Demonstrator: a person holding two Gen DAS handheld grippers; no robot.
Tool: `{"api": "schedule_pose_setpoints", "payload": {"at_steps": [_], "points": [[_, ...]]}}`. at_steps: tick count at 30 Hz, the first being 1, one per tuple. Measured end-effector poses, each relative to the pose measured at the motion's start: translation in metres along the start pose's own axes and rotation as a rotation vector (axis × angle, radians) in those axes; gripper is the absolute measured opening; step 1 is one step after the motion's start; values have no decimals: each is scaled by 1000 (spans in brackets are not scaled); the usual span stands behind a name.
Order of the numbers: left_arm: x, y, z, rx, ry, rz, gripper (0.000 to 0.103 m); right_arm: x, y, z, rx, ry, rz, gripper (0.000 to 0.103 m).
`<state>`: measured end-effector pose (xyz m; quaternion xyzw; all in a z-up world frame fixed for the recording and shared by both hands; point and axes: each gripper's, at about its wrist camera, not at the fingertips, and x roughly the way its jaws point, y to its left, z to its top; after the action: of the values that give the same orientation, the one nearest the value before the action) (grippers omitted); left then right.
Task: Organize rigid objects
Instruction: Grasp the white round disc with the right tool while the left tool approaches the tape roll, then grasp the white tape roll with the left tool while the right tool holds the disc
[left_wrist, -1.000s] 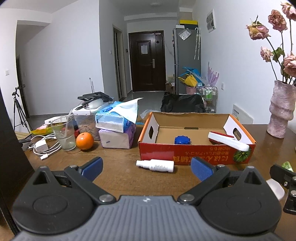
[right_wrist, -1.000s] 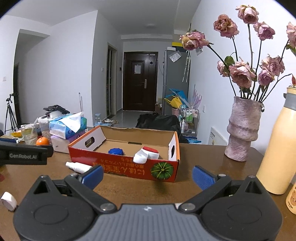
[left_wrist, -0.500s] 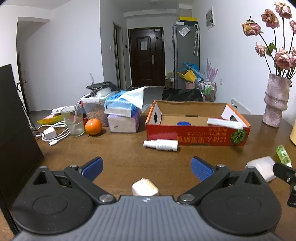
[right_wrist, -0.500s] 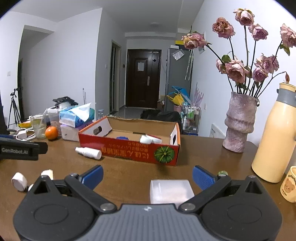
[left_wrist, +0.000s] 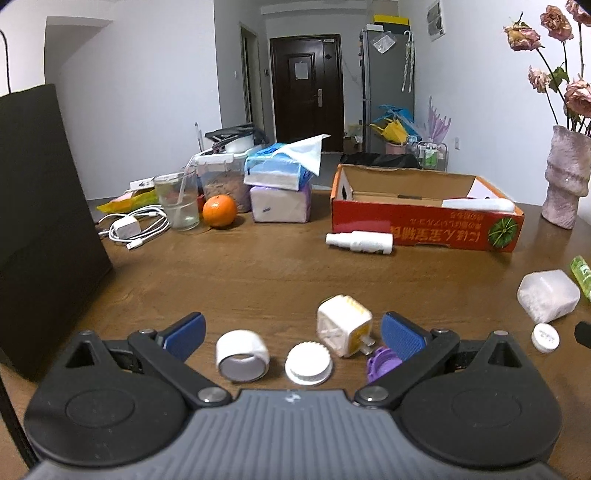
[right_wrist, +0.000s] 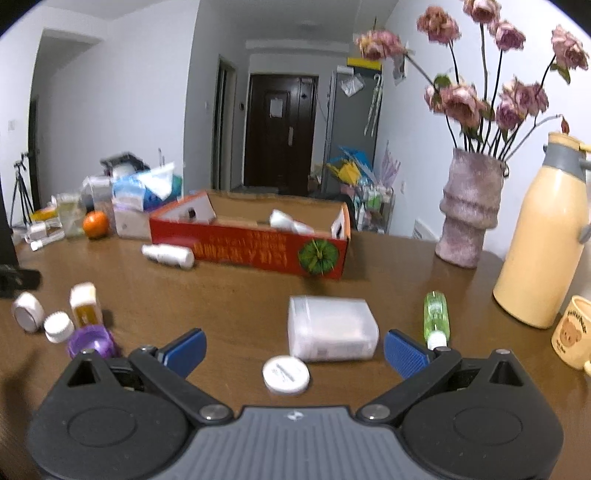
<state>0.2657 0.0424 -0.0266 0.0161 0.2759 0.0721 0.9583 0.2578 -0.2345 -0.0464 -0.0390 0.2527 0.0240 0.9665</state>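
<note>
A red cardboard box (left_wrist: 424, 221) (right_wrist: 258, 251) stands on the wooden table with a white bottle inside. A white spray bottle (left_wrist: 360, 242) (right_wrist: 168, 255) lies in front of it. My left gripper (left_wrist: 293, 332) is open and empty above a white tape roll (left_wrist: 242, 356), a white cap (left_wrist: 308, 363), a white and yellow cube (left_wrist: 343, 325) and a purple lid (left_wrist: 382, 363). My right gripper (right_wrist: 293, 349) is open and empty over a flat white lid (right_wrist: 286, 373), just behind a clear plastic case (right_wrist: 332, 328) and left of a green tube (right_wrist: 436, 319).
Tissue packs (left_wrist: 280, 184), an orange (left_wrist: 219, 210), a glass (left_wrist: 179, 203) and a charger cable (left_wrist: 133, 227) sit at the back left. A dark panel (left_wrist: 40, 221) stands at the left edge. A flower vase (right_wrist: 469, 210), a yellow flask (right_wrist: 543, 236) and a mug (right_wrist: 574, 332) stand at the right.
Both grippers have drawn back from the box toward the near table edge and lowered. The small loose objects have come into view between and around the fingers.
</note>
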Motion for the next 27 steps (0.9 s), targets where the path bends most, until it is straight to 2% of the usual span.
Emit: {"api": "schedule_pose_setpoints", "payload": {"at_steps": [10,15,17,19,22,27], "points": [[7,22,-15,-15,34,-5,103,35,-7,-16,6,96,-18,98],[13,29,-19,-18,45,5,103,62,-3,-18,9,152,-16,86],[16,31,-21,-18,50,8,103,69,-1,-19,11,171,-8,76],[20,33,-22,-19,57,13,103,75,1,-21,17,190,3,70],[25,36,-23,-22,67,16,103,73,-1,-21,36,177,56,37],[33,40,-25,-20,78,27,103,68,2,-25,21,153,30,37]]}}
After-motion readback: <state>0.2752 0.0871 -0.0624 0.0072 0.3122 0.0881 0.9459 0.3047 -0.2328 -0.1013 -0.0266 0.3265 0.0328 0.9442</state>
